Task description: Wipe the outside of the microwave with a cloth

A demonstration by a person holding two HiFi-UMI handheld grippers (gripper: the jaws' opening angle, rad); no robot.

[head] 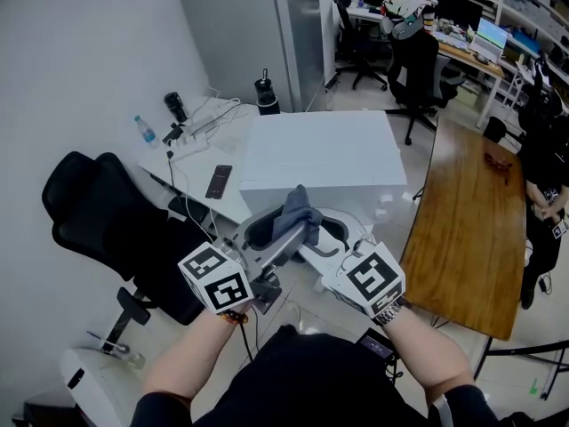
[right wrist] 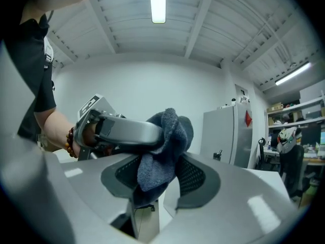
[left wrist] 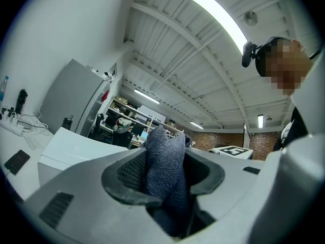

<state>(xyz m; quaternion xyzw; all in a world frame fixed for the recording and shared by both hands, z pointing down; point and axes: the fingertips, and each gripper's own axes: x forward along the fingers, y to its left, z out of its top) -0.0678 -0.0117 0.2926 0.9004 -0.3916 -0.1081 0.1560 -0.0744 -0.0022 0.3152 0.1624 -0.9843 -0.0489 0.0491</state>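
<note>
The white microwave [head: 320,154] stands on a white desk in front of me; its top also shows in the left gripper view [left wrist: 66,146]. A grey-blue cloth [head: 298,213] hangs in the air before it, where both grippers meet. My right gripper [right wrist: 160,174] has its pads pressed on the cloth [right wrist: 170,131]. My left gripper [left wrist: 165,174] stands wide, with the cloth [left wrist: 162,161] loose between its jaws. In the right gripper view the left gripper's finger [right wrist: 122,131] comes in level from the left, with the cloth bunched at its tip. In the head view the left gripper [head: 300,231] and the right gripper [head: 313,238] nearly touch.
A black office chair [head: 98,212] stands at the left. On the desk lie a phone [head: 219,181], a water bottle [head: 145,132] and cables. A wooden table [head: 471,229] runs along the right, and a person [head: 547,176] sits beyond it. A grey cabinet [head: 249,34] stands behind the microwave.
</note>
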